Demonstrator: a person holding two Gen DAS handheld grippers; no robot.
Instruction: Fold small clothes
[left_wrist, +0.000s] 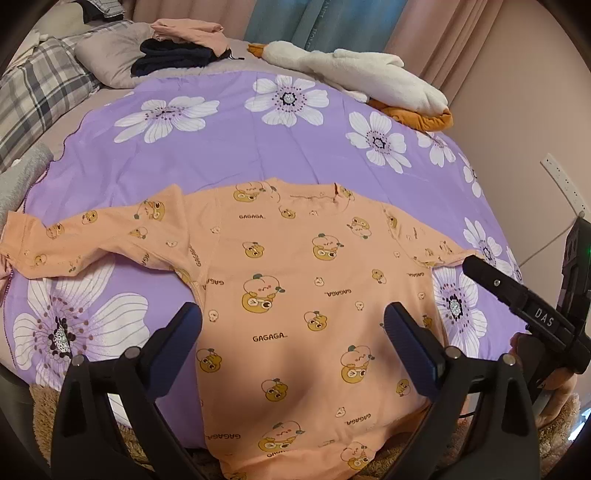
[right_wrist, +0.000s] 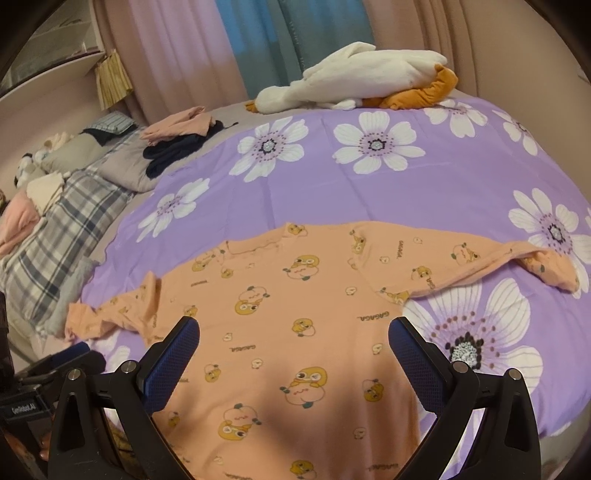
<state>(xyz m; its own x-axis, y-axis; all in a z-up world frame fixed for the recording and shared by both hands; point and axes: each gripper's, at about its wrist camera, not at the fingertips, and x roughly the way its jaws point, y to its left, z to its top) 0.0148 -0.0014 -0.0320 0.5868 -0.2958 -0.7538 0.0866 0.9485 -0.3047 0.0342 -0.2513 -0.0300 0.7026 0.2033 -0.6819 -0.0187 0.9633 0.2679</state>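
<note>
While both the left gripper (left_wrist: 291, 325) and right gripper (right_wrist: 293, 339) hover released above the peach shirt (left_wrist: 295, 280) spread flat on the bed (left_wrist: 229, 147), each should, I'd say, pinch a sleeve and fold inward evenly.

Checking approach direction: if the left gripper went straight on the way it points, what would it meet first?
Most likely the shirt: the left gripper, open and empty, aims down at its body lying flat on the bedspread. Nothing shows between them, though depth is unclear.
</note>
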